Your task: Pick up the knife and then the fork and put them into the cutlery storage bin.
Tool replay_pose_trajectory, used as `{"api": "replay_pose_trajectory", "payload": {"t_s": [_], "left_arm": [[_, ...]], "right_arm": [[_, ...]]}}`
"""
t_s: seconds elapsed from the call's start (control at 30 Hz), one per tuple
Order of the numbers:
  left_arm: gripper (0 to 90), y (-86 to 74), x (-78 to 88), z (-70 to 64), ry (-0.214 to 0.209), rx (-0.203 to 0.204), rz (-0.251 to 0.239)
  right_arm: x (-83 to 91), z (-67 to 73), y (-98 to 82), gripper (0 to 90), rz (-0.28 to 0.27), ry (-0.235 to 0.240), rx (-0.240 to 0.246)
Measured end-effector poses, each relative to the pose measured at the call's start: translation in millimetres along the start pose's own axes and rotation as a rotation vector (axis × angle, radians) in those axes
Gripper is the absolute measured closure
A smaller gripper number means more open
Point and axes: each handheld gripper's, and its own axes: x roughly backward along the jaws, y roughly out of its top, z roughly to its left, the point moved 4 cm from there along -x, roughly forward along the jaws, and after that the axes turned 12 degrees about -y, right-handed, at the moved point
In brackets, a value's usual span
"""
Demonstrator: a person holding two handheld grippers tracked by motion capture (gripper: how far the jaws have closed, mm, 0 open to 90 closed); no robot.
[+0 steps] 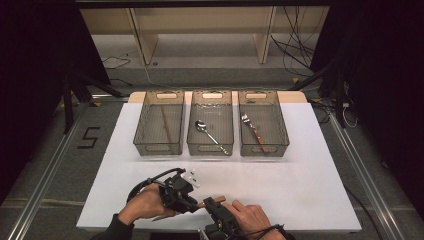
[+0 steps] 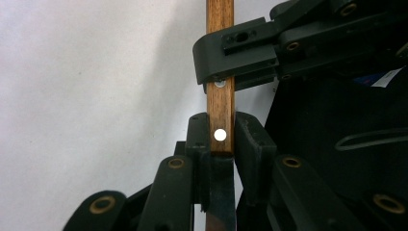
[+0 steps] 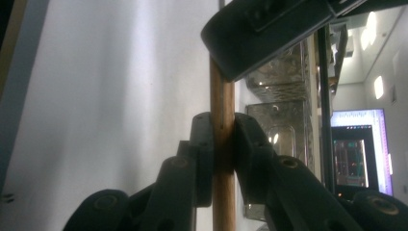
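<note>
A knife with a wooden handle (image 1: pixel 214 200) lies level just above the white table near its front edge, held between both hands. My left gripper (image 1: pixel 192 202) is shut on it where the riveted handle (image 2: pixel 220 94) meets the blade (image 2: pixel 220 202). My right gripper (image 1: pixel 216 206) comes in from the front, and its pads (image 3: pixel 204 139) press on both sides of the handle (image 3: pixel 221 86). In the left gripper view the right gripper's fingertip (image 2: pixel 238 53) crosses the handle farther out. In the right gripper view one dark finger of the left gripper (image 3: pixel 260 33) covers the handle's far end.
Three clear trays stand in a row at the back of the white mat (image 1: pixel 305 185). The left tray (image 1: pixel 158 149) holds chopsticks (image 1: pixel 166 125), the middle tray (image 1: pixel 210 149) a spoon (image 1: pixel 210 134), the right tray (image 1: pixel 265 149) a fork (image 1: pixel 253 130). A small white piece (image 1: pixel 193 178) lies by the left hand.
</note>
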Motion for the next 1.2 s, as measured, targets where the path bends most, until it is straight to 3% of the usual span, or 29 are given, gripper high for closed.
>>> {"api": "replay_pose_trajectory", "payload": {"t_s": [0.13, 0.23, 0.33, 0.67, 0.97, 1.2], "left_arm": [[74.1, -0.7, 4.2, 2.1, -0.003, 0.013, -0.016], [68.5, -0.6, 12.2, 4.1, 0.011, 0.019, -0.067], [58.7, -0.6, 21.6, 6.4, 0.031, 0.030, -0.116], [39.3, -3.4, 45.5, 20.8, 0.124, 0.082, -0.269], [32.6, -12.9, 70.2, 39.4, 0.233, 0.137, -0.405], [29.4, -21.3, 81.6, 46.9, 0.280, 0.169, -0.452]], "right_arm": [[1.5, -1.0, 0.2, 81.0, 0.006, 0.001, 0.000], [1.0, -2.9, -2.1, 81.1, 0.011, 0.000, -0.004], [1.0, -4.8, -4.2, 81.1, 0.020, 0.004, -0.017], [0.3, -11.1, -14.4, 81.2, 0.047, 0.007, -0.059], [1.7, -18.9, -28.8, 81.1, 0.087, 0.021, -0.091], [-2.0, -32.7, -57.6, 81.2, 0.169, 0.032, -0.151]]}}
